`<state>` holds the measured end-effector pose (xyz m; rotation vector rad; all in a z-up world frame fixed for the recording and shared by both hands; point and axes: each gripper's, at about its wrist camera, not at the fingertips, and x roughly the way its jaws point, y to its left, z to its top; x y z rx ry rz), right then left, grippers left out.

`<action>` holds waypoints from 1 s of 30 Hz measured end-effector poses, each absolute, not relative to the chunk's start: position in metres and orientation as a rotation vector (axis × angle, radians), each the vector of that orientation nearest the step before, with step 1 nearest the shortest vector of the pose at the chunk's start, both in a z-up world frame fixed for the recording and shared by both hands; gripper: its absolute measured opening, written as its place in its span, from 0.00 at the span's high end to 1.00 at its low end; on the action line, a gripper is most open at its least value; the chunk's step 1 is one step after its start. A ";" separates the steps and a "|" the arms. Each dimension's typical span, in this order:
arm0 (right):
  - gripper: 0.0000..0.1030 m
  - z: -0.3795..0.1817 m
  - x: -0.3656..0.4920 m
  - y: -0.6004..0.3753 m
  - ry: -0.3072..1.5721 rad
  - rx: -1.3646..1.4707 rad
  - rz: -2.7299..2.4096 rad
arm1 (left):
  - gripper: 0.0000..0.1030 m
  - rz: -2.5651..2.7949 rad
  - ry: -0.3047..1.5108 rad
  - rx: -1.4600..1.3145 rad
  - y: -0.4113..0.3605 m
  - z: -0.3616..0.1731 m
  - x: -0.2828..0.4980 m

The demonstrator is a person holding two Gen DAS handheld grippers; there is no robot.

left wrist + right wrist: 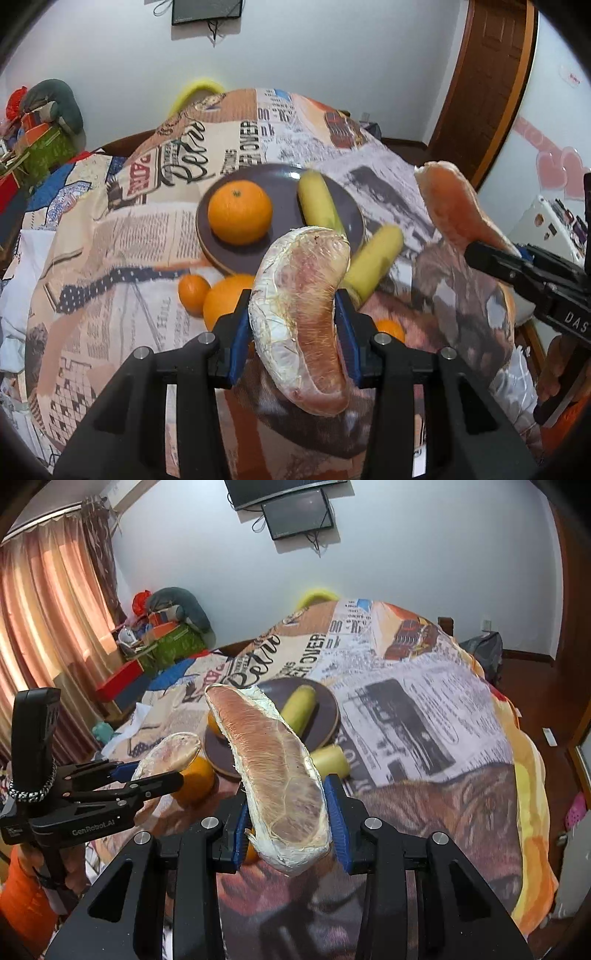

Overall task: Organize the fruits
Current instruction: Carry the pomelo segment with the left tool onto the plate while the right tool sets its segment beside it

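Bedroom setup, newspaper-print blanket [155, 236] as my work surface. Going outward from the fingers: my left gripper [293, 325] is clamped on a peeled pomelo segment [303, 310] at lower center of its view, and my right gripper [290, 818] is squeezing a second pomelo wedge [275, 771] the same way. Both are held up off the blanket, probably so I can carry them over. Just past them, mid-frame, sits the dark plate [284, 184] with an orange [240, 212] and a banana [317, 201]; another banana [375, 258] and loose oranges [225, 295] lie beside it.

Orange [239, 212] and banana [318, 205] crowd the plate [284, 254]; bare middle between.
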<state>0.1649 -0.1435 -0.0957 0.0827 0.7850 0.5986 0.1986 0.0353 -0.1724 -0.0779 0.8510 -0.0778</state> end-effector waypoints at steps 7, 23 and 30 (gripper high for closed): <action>0.67 -0.093 0.184 -0.137 0.759 0.092 0.592 | 0.59 -0.069 0.799 -0.088 0.042 -0.157 0.219; 0.67 -0.099 0.233 -0.115 0.751 0.105 0.571 | 0.59 -0.079 0.785 -0.112 0.048 -0.162 0.283; 0.67 -0.117 0.257 -0.107 0.800 0.106 0.562 | 0.59 -0.076 0.808 -0.146 0.051 -0.174 0.314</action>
